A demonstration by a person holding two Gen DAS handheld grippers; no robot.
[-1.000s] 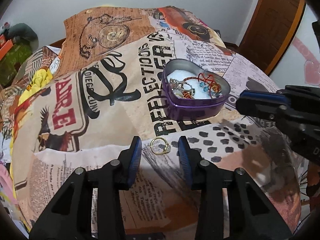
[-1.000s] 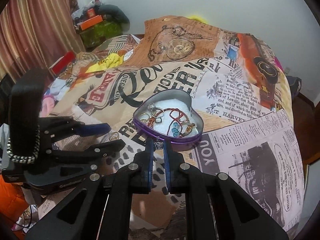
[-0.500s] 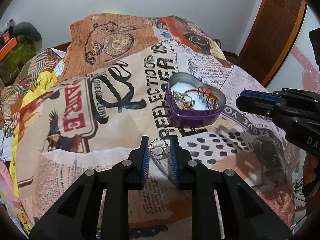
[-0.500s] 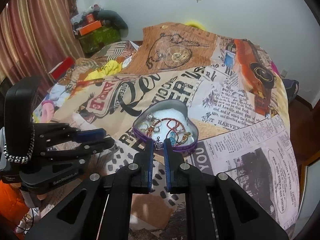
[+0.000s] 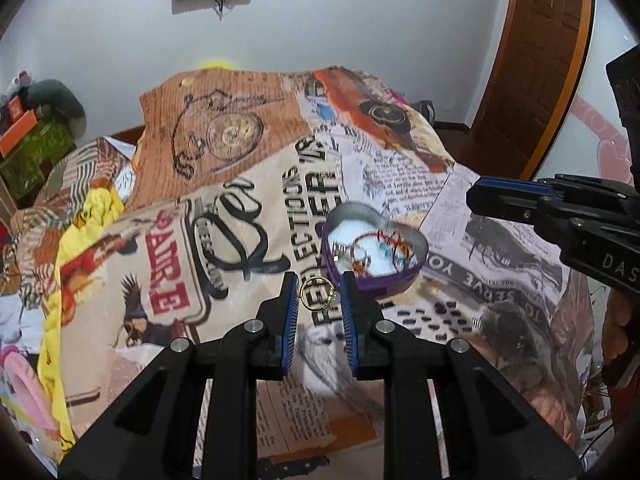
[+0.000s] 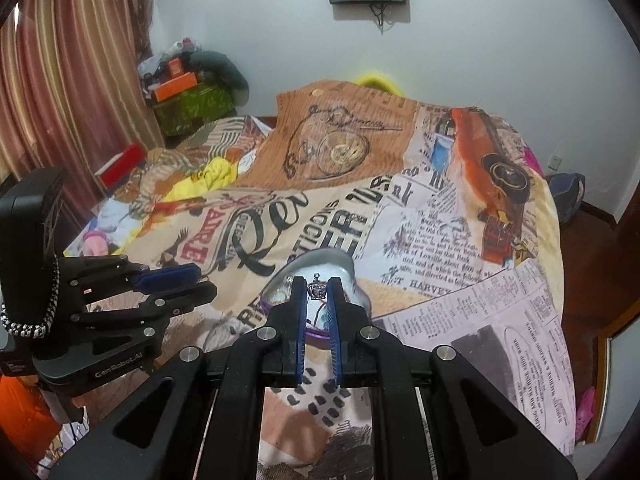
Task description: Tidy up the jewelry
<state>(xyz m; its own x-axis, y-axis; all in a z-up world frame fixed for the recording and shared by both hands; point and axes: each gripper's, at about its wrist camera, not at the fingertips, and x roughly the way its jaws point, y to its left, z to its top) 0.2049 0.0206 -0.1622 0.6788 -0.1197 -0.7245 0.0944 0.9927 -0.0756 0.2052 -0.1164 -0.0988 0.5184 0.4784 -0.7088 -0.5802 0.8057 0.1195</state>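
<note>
Both fingers pairs you kept pinched: left gripper (image 5: 319, 299) held the gold ring (image 5: 319, 298), right gripper (image 6: 317, 292) the crown charm (image 6: 317, 290); the heart tin (image 5: 376, 249) lay just ahead.

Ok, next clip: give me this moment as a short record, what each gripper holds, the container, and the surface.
left gripper: shut on gold ring, lifted off the cover
right gripper: shut on silver crown charm, raised in front of the tin
container: purple heart-shaped tin, open, white lining, bracelets and rings inside
surface: newspaper-print bedcover
step left: both pieces not yet in the tin
</note>
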